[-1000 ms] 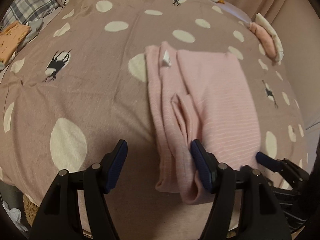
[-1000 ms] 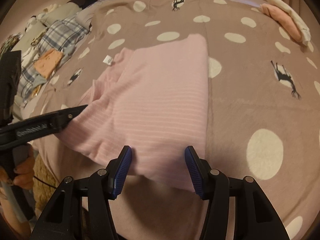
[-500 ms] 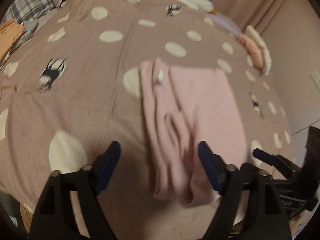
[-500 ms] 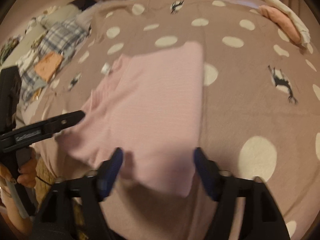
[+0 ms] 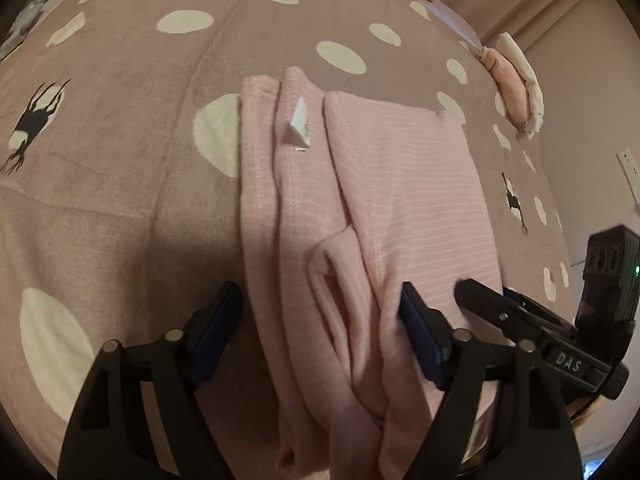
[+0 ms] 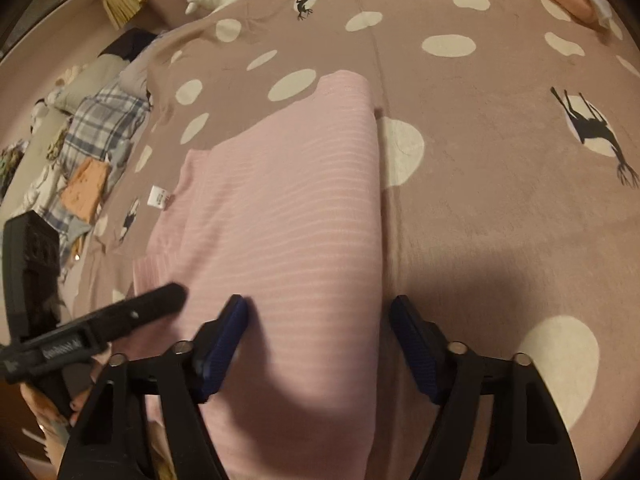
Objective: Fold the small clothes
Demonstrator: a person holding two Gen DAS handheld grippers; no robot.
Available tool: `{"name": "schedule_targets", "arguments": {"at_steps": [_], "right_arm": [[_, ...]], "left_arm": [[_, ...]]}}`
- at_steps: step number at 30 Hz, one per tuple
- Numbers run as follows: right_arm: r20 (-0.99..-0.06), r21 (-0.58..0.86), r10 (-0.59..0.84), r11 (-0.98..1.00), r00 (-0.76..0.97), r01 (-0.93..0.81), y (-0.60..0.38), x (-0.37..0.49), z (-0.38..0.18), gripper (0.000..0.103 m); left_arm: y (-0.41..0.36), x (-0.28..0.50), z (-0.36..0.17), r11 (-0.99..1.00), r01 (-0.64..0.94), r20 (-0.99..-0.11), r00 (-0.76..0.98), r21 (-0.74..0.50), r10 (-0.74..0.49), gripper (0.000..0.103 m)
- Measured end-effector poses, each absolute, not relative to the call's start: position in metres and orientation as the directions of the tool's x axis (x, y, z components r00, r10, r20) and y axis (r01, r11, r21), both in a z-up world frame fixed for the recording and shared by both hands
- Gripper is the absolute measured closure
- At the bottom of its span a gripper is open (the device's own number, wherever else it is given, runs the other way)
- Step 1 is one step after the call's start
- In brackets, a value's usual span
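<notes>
Left gripper (image 5: pixel 320 316) and right gripper (image 6: pixel 318 334) angle downward, side by side, jaws closing.

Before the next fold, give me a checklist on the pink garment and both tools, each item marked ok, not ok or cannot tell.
1. Pink garment lies on the spotted bedspread, partly folded lengthwise: ok.
2. Left tool straddles the garment's near end, jaws closing, pads not yet pressing the cloth: ok.
3. Right tool straddles the garment's right edge, jaws closing, no grip yet: ok.
4. Left-side layers flat: not ok, bunched ridges run between the left tool's fingers.
5. White label tucked in: not ok, it sticks up.
6. Near hem even: cannot tell, it runs out of view below both tools.
</notes>
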State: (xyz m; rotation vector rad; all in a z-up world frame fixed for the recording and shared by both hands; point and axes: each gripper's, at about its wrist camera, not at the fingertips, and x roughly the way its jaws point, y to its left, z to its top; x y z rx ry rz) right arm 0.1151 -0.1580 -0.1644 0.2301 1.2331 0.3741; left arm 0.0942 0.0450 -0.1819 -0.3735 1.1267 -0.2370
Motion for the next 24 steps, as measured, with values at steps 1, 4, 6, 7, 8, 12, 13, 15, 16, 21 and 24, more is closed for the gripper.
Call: {"name": "schedule_targets", "arguments": {"at_steps": [1,4,6,7,8,12,13,15,16,21,24], "right_arm": [[-0.871,0.375,0.404,0.914,0.279,-0.155,-0.157,0.116,-0.165,0.044],[-0.874,0.357,0.391,0.92,0.288,-0.165,-0.154,0.118,-0.165,0.054],[-0.871,0.345,0.384,0.922,0.305,-0.175,-0.153,0.116,-0.16,0.066],[-0.867,0.344,0.386,0.921,0.315,-0.181,-0.153,0.115,-0.157,0.075],[-0.86,0.349,0.393,0.918,0.325,-0.187,-0.154,0.115,-0.152,0.077],[-0.848,0.332,0.389,0.92,0.36,-0.209,-0.153,0.115,-0.136,0.079],[-0.845,0.314,0.376,0.924,0.381,-0.218,-0.154,0.114,-0.129,0.079],[-0.837,0.289,0.361,0.93,0.412,-0.228,-0.158,0.114,-0.119,0.08],[-0.832,0.286,0.359,0.931,0.423,-0.228,-0.16,0.115,-0.115,0.08],[-0.811,0.274,0.345,0.937,0.472,-0.214,-0.177,0.117,-0.101,0.08],[-0.808,0.264,0.329,0.944,0.489,-0.198,-0.185,0.12,-0.099,0.08]], "left_arm": [[0.043,0.094,-0.181,0.907,0.006,-0.825,0.412,-0.422,-0.387,0.041],[0.04,0.095,-0.182,0.907,0.003,-0.825,0.414,-0.422,-0.385,0.055],[0.038,0.092,-0.179,0.903,0.008,-0.814,0.43,-0.43,-0.391,0.065],[0.035,0.091,-0.175,0.91,0.014,-0.814,0.44,-0.415,-0.378,0.068],[0.032,0.089,-0.171,0.918,0.021,-0.816,0.452,-0.395,-0.361,0.07],[0.022,0.088,-0.156,0.93,0.04,-0.804,0.49,-0.365,-0.337,0.071],[0.019,0.087,-0.151,0.928,0.05,-0.796,0.498,-0.37,-0.345,0.072],[0.015,0.089,-0.147,0.923,0.06,-0.787,0.504,-0.38,-0.356,0.072],[0.012,0.09,-0.142,0.92,0.066,-0.779,0.51,-0.387,-0.364,0.072],[-0.008,0.097,-0.129,0.919,0.107,-0.756,0.538,-0.379,-0.374,0.072],[-0.019,0.101,-0.126,0.921,0.123,-0.755,0.538,-0.369,-0.374,0.072]]}}
